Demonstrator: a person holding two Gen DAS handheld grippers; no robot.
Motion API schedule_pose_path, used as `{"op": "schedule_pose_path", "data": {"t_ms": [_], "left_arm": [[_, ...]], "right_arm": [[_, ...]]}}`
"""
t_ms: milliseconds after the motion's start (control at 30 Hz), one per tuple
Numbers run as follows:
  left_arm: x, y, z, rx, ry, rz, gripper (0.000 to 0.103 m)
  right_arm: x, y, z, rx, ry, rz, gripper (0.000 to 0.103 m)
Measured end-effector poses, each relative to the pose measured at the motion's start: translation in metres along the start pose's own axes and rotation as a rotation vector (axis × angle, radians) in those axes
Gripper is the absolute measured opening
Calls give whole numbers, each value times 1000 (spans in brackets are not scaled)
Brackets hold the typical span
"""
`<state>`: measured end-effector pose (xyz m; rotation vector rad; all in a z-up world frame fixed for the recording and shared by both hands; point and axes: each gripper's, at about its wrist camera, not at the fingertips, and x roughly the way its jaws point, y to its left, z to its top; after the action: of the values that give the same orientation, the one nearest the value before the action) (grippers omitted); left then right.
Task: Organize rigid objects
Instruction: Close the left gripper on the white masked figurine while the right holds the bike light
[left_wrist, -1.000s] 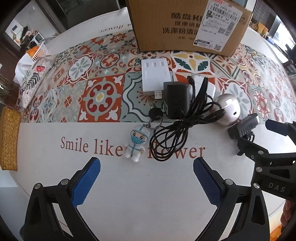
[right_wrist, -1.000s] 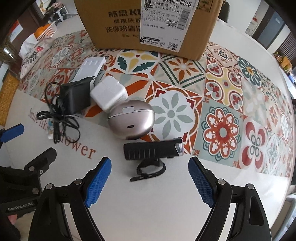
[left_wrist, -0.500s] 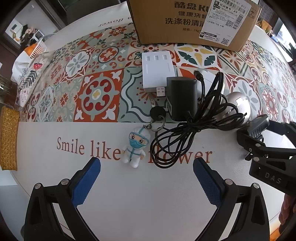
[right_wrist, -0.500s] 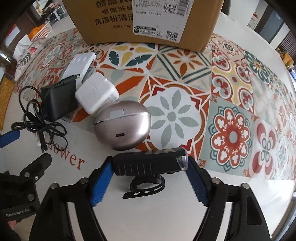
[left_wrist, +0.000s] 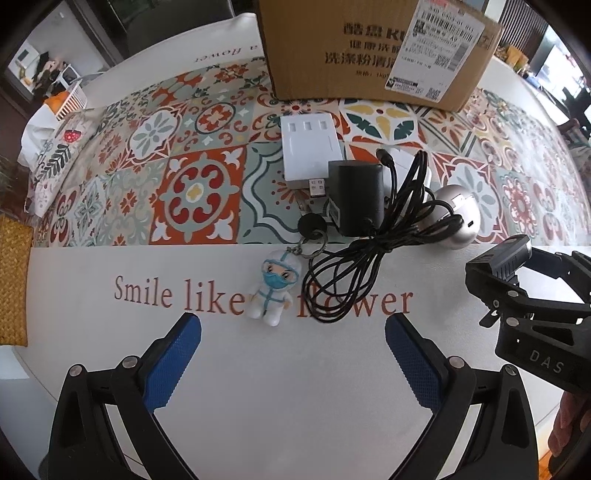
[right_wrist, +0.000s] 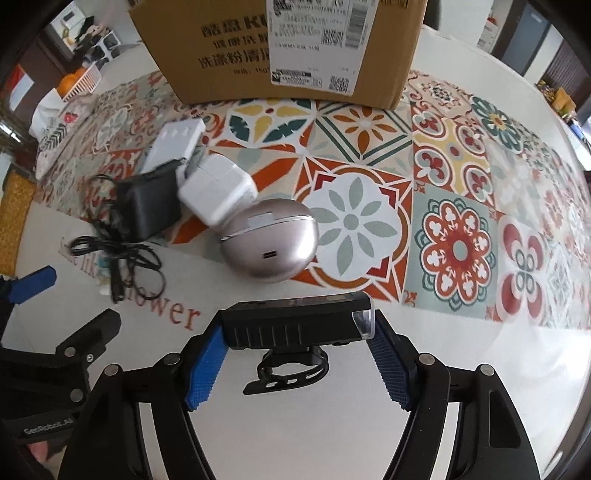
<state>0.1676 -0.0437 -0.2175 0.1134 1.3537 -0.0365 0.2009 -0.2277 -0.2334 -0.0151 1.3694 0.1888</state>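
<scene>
My right gripper is shut on a black bike light, its blue pads pressing on the light's two ends, with the mount strap below. In the left wrist view the same bike light shows at the right edge in the right gripper. My left gripper stands open over the white cloth, just short of a small masked figure keychain. Beyond lie a black adapter with its coiled cable, a white socket block and a silver egg-shaped case.
A large cardboard box stands at the back of the patterned tablecloth. A white charger leans between the adapter and the silver case. A yellow woven mat lies at the table's left edge.
The right gripper came forward over the bike light and closed its pads on the light's ends. The left gripper stayed open in nearly the same place.
</scene>
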Motion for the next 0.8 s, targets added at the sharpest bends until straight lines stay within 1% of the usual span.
{"op": "schedule_pose_path", "data": {"t_ms": [100,200,300,400,500,567,633,733,800], "left_arm": [[-6,8,-4,-8,-7,-35,101],[-11,18,-9,-12,-18,-55,99],[-12,27,-13,-18,-23,-77,99],[-9,35,-15,-17,-23,-69,97],[-2,39,-16,5,-10,-52,89],[4,43,-15,13,-7,-40,84],[9,44,-13,26,-4,-49,79],[18,42,-6,53,-9,-26,73],[24,41,-1,69,-3,-32,69]], "right_arm": [[-11,9,-2,8,-6,-6,73],[-21,19,-3,19,-12,-32,73],[-23,29,-4,21,-20,-29,73],[-18,39,-5,21,-13,-28,73],[-6,44,-6,39,16,-31,73],[3,47,-6,55,39,-17,73],[9,49,-6,58,46,-15,73],[17,48,-4,75,62,-14,73],[22,47,-2,82,63,-18,73]]}}
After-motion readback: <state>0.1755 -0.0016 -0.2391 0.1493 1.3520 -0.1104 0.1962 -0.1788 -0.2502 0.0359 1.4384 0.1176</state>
